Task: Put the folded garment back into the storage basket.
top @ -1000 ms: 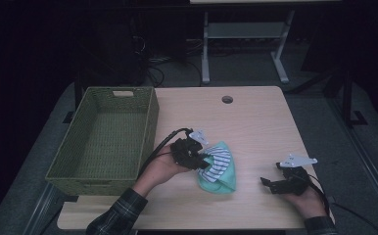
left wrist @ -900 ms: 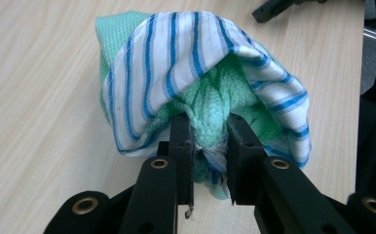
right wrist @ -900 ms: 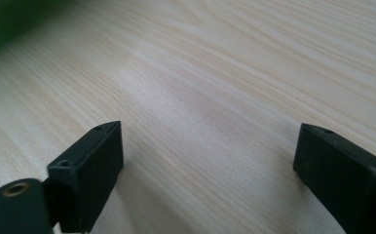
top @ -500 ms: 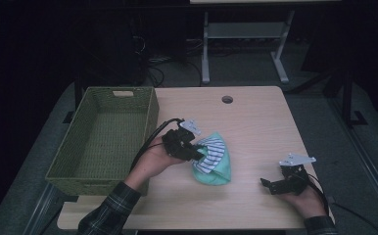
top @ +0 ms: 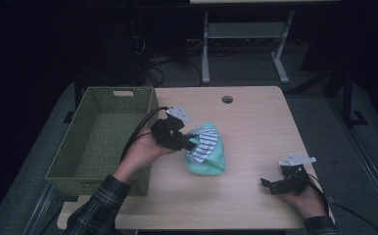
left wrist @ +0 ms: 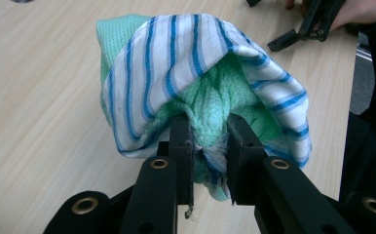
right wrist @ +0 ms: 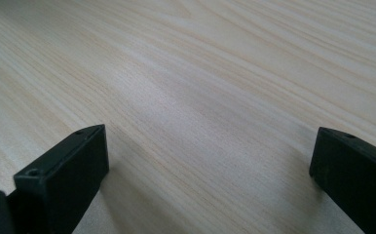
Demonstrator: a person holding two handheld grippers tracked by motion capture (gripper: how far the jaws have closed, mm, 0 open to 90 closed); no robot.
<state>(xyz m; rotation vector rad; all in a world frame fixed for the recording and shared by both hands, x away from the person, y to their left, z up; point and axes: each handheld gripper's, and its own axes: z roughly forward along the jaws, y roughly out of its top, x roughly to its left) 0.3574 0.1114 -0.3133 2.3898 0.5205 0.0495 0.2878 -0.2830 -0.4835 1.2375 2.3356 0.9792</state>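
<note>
A bundle of two cloths, a green knitted one wrapped in a white cloth with blue stripes [top: 204, 147], hangs just above the table's middle. My left gripper [top: 191, 143] is shut on its near edge; in the left gripper view the pads [left wrist: 182, 134] pinch the green knit and striped hem [left wrist: 196, 63]. My right gripper [top: 271, 186] rests low over the table's front right corner. Its jaws have just been opening and stand wide apart [right wrist: 210, 141], with only bare wood between them.
A green woven basket [top: 104, 137] stands along the table's left edge, close to my left hand. The light wooden table [top: 260, 122] has a round cable hole [top: 227, 99] at the back. A desk frame [top: 241, 44] stands on the dark floor beyond.
My left gripper has lifted the cloth bundle and carried it a little left and farther from the person, toward the basket. The right hand has stayed put.
</note>
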